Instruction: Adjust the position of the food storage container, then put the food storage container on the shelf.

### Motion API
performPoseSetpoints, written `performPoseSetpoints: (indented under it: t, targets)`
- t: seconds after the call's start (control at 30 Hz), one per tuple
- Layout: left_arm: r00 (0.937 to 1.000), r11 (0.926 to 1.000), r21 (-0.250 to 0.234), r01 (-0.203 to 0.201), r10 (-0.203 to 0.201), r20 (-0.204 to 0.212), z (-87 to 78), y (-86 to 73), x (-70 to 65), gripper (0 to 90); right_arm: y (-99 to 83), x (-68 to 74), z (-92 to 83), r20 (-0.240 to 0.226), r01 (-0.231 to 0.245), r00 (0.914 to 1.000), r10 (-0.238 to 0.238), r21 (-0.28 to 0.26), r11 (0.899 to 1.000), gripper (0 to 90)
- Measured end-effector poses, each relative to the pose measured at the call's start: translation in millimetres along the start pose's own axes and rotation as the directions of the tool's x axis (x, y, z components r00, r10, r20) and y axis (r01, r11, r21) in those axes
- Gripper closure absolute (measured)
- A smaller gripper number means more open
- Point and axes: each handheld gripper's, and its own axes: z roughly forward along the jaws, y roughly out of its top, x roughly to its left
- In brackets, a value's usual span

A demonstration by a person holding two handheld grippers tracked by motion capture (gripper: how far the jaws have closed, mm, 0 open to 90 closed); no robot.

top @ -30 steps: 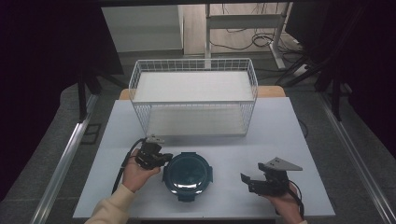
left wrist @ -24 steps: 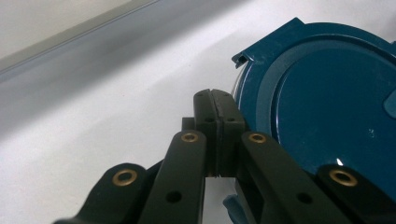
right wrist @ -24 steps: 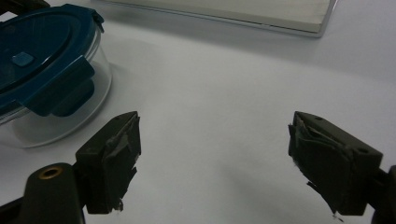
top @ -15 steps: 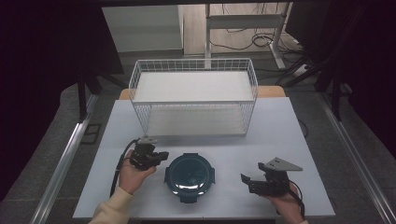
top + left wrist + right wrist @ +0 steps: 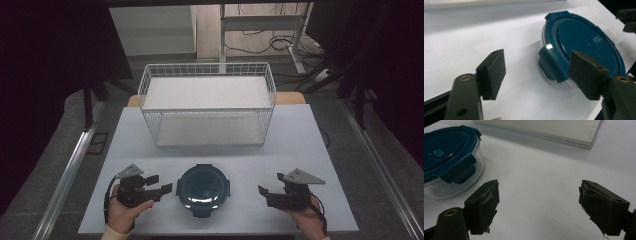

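The left hand-held gripper [image 5: 161,188] had drawn back and down from the container [image 5: 202,186] since a second ago, jaws apart and holding nothing, pointing at its left latch; probably a new approach. The right hand-held gripper [image 5: 265,192], also apart, rested unmoved on the bench [image 5: 300,135]. The container sat between them, before the basket [image 5: 207,105].

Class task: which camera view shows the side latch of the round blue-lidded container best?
The left gripper view: the blue latch of the round clear container with the blue lid sits large and close. The right gripper view shows another latch at its edge. The high view shows latches as small tabs.
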Motion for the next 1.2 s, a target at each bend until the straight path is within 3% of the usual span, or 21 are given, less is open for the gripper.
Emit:
performPoseSetpoints:
  t: [0.53, 0.67, 0.8, 1.1, 1.2]
  targets:
    - [0.9979, 0.9983, 0.016, 0.056, -0.056, 0.033, 9.9, -3.0, 0.5, 17.1, 1.8, -0.6, -2.5, 0.023, -0.028, 0.9993, 0.028, -0.031, 0.999, 16.2]
    - [0.9971, 0.9981, 0.016, 0.06, -0.06, 0.046, 11.8, -2.2, 1.7, 16.3, 3.3, 3.1, -1.5, -0.012, -0.076, 0.997, 0.076, -0.04, 0.996, 15.9]
    - [0.9946, 0.9968, 0.016, 0.078, -0.079, 0.068, 11.9, -2.7, 4.3, 16.3, 4.6, 9.0, 2.0, -0.039, -0.091, 0.9952, 0.09, -0.033, 0.995, 15.4]
    - [0.9905, 0.995, 0.017, 0.098, -0.099, 0.095, 14.8, -3.4, 6.2, 19.0, 8.2, 20.8, 11.2, -0.112, -0.184, 0.9768, 0.183, 0.001, 0.983, 14.9]
    - [0.9848, 0.9924, 0.019, 0.122, -0.123, 0.123, 17.2, -2.6, 8.1, 19.5, 9.0, 25.3, 16.6, -0.134, -0.203, 0.9694, 0.206, 0.03, 0.979, 14.5]
